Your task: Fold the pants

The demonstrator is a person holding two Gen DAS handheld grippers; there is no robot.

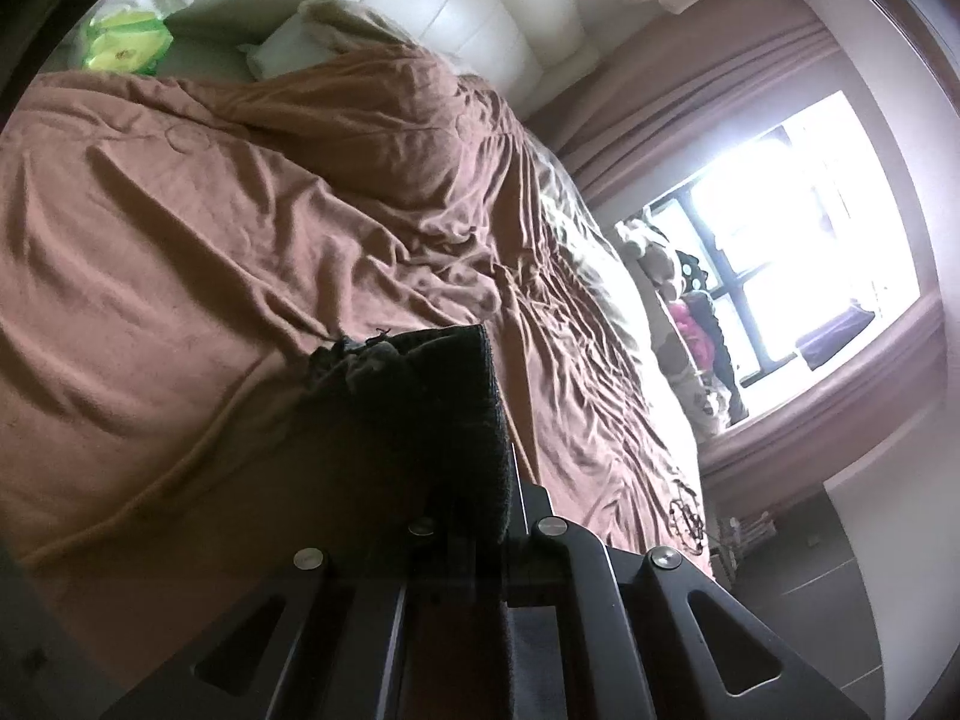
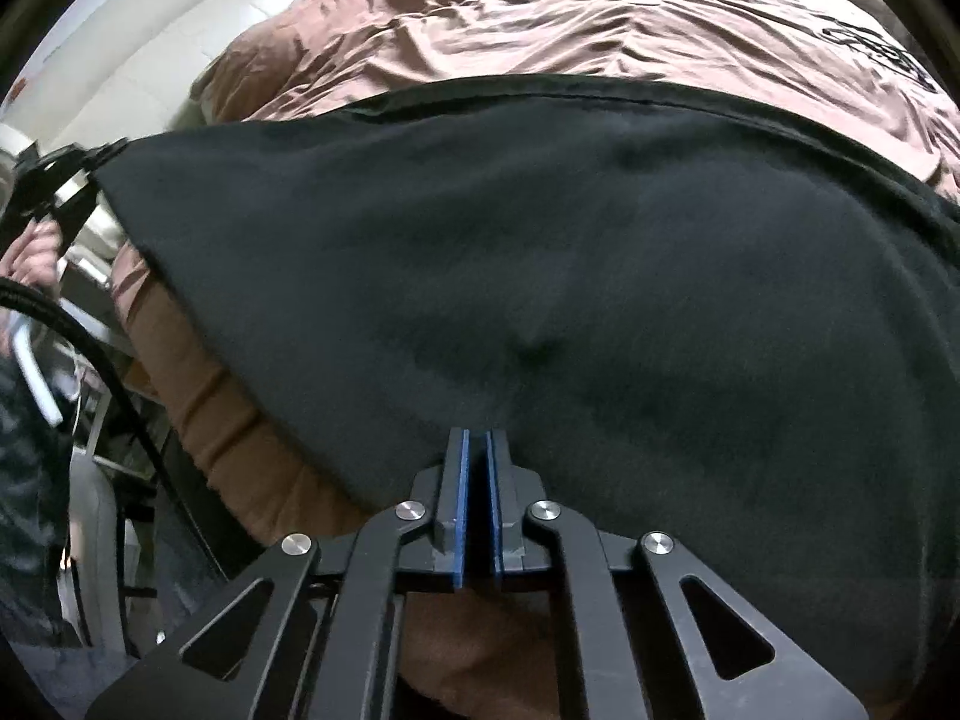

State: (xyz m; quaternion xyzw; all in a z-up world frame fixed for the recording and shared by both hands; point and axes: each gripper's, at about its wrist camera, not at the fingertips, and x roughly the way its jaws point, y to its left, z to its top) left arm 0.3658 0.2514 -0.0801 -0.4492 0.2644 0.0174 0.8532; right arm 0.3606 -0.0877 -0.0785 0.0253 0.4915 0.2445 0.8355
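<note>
The black pants [image 2: 540, 252] hang spread over the bed's brown duvet [image 1: 210, 210], soft, limp and light. Both the left gripper [image 1: 474, 420] and right gripper [image 2: 477, 444] have their fingers clamped on the hem edge; corners give the best hold.

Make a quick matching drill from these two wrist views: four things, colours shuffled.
Things:
1. pants
2. bedspread
3. packet by the headboard
4. right gripper pads

Colours:
A. blue
B. brown
C. black
D. green and yellow

Pairs: 1-C, 2-B, 3-D, 4-A
</note>
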